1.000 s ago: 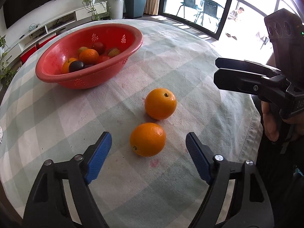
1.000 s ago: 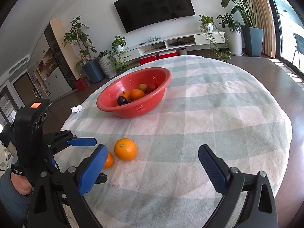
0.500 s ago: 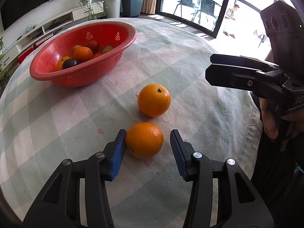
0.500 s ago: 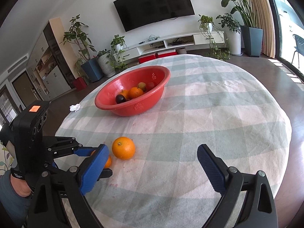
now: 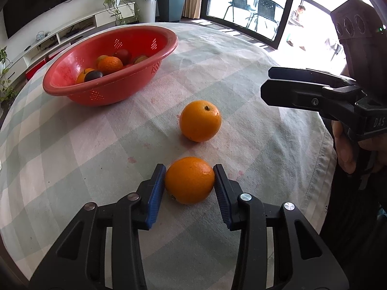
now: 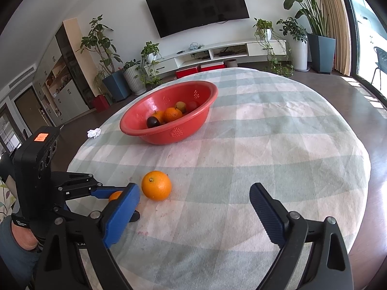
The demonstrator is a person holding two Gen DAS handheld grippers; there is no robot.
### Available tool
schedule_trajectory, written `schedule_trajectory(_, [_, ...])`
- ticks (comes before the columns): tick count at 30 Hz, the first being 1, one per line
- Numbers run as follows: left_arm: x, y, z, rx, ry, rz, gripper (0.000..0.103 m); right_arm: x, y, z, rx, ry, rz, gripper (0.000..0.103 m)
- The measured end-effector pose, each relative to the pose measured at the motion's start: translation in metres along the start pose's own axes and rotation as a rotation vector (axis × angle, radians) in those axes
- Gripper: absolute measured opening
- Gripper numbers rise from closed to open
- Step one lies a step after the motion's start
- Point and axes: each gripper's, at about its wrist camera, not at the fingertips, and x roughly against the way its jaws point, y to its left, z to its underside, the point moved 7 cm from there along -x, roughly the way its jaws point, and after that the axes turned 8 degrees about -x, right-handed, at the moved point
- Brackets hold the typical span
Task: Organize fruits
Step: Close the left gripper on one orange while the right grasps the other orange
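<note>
- Nearest the left wrist camera, the left tongs (image 5: 189, 181) had just been closing and sat narrowed on the near orange (image 5: 189, 180), both blue pads touching its sides; the orange rested on the bench (image 5: 72, 145).
- Just beyond it, apart from it, the second orange (image 5: 200, 120) lay loose on the checked cloth, stem end up.
- To the right in that view, the right tongs (image 6: 194, 207) were held above the bench edge by a hand (image 5: 348, 149); from their own camera the jaws stood wide apart with nothing between the pads.
- Farther back and to the left, the red basin (image 5: 108, 91) stood on the bench, well apart from both oranges, holding several fruits, among them an orange one and a dark one.
- Beyond the bench, a crumpled white scrap (image 6: 93, 133) lay at its far left edge.
</note>
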Motion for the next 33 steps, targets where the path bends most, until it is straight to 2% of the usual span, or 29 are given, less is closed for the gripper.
schedule_trajectory(8, [0.003,0.002,0.004,0.014,-0.008,-0.006,0.037,-0.001,0.0,0.002,0.008,0.004,0.004,0.093])
schedule_trajectory(14, [0.006,0.001,0.007,0.03,-0.023,-0.002,0.036,-0.002,-0.001,0.006,0.031,0.023,0.013,0.087])
schedule_trajectory(19, [0.012,0.006,0.011,0.071,-0.043,0.0,0.036,-0.006,0.008,0.011,0.073,0.059,0.015,0.082])
schedule_trajectory(26, [0.031,0.018,0.02,0.145,-0.091,-0.009,0.036,-0.016,0.032,0.012,0.153,0.094,0.013,0.081])
schedule_trajectory(33, [0.051,0.033,0.025,0.2,-0.131,-0.028,0.036,-0.043,0.047,0.019,0.233,0.162,0.073,0.07])
